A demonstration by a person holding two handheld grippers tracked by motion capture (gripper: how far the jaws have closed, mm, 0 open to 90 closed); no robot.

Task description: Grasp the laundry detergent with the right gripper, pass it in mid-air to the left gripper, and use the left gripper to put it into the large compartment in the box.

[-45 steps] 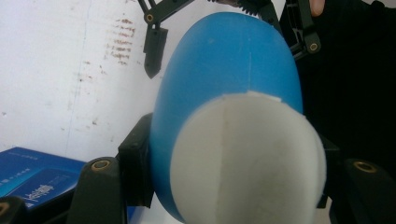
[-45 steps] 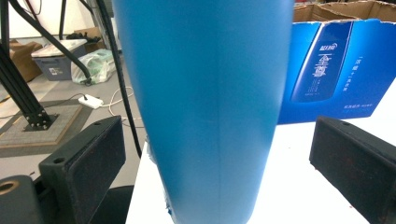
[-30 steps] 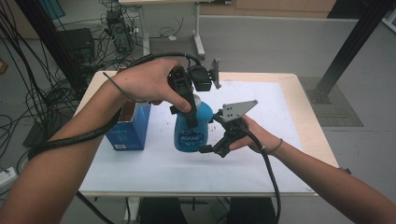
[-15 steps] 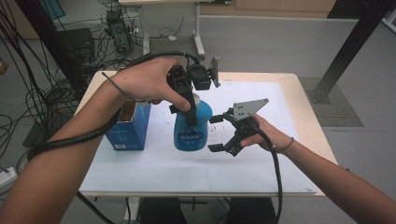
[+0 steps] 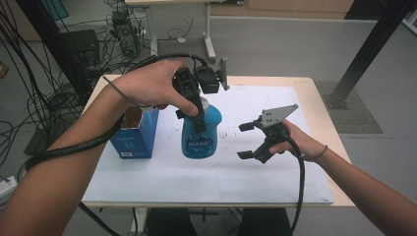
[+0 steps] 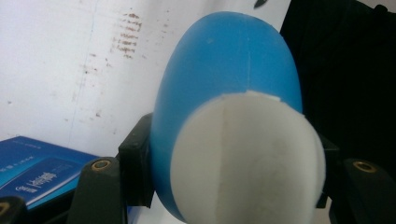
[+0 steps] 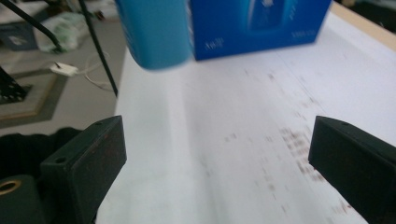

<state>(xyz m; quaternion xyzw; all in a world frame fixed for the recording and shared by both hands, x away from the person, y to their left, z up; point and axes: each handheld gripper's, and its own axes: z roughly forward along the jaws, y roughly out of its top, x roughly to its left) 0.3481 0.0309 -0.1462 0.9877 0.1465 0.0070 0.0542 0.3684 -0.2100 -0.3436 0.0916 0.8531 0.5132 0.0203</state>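
Against the earlier frames, the right tool [image 5: 248, 141] now lies farther right, away from the bottle [image 5: 199, 132], which it was close beside a second ago; a clear strip of white sheet [image 5: 216, 172] now lies between them. Its jaws stand wide apart with nothing between them, and they have just been closing a little. The left tool [image 5: 189, 105] has not shifted: it comes down from above and stays clamped on the bottle's upper part, just under the white cap [image 6: 247, 158], as the left gripper view shows with a black pad [image 6: 135, 168] pressed against the blue side. The bottle stands upright near the middle of the desk [image 5: 314, 98], on the sheet, the same spot as before. Just left of it stands a blue box [image 5: 133, 135], its top flaps open; what is inside cannot be told from here. In the right gripper view the bottle [image 7: 154, 30] and the box [image 7: 257, 23] sit side by side beyond the open jaws, blurred, with faint brown marks scattered on the sheet between. Nothing stands between the right tool and the bottle. Cables trail from both tools over the person's forearms, and more cables lie on the floor [image 5: 275, 44] behind the desk.
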